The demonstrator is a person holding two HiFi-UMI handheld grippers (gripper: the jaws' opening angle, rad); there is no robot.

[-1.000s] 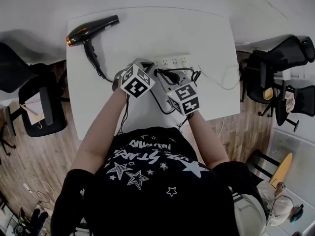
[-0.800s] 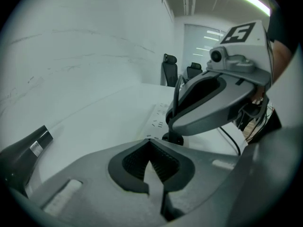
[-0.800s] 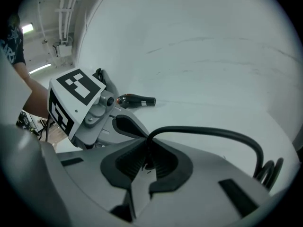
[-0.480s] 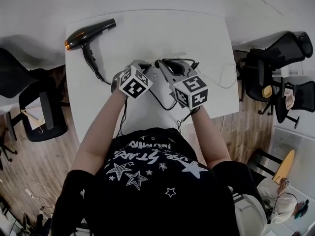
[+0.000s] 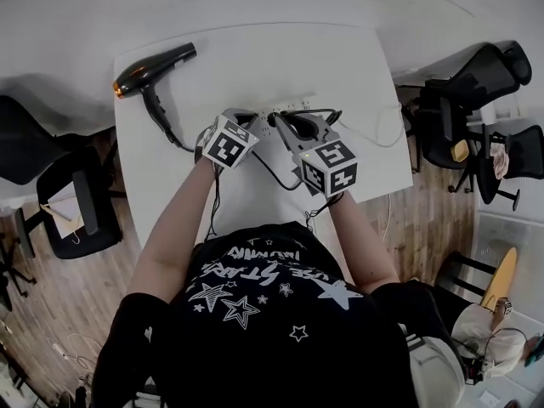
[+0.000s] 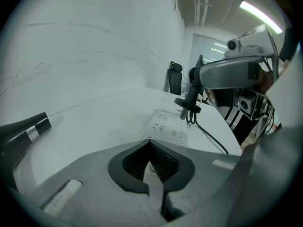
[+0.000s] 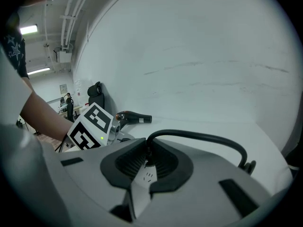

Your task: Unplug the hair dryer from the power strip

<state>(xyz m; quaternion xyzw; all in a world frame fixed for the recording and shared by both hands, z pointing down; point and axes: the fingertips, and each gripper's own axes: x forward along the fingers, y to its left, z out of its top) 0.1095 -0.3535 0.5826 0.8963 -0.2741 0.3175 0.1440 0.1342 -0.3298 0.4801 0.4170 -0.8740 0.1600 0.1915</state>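
- The white tabletop (image 5: 340, 66) carried everything. The hair dryer (image 5: 153, 60) lay near its far left corner, well apart from the 2 tools.
- The power strip (image 6: 168, 124) lay flat around the middle of the tabletop.
- The left tool (image 6: 149, 143) sat low over the strip's near end, its jaws together with nothing between them. I judged it was there to pin the strip down.
- The right tool (image 7: 147, 150) was clamped on the plug, and the black cord (image 7: 199, 137) arched out from its jaws.
- The plug (image 6: 189, 100) stood upright over the strip's sockets, beyond the left tool. I could not tell whether its prongs had cleared them.
- The step in hand looked like the pull itself. The next move called for a straight upward lift with the strip held firm, then carrying the plug clear.
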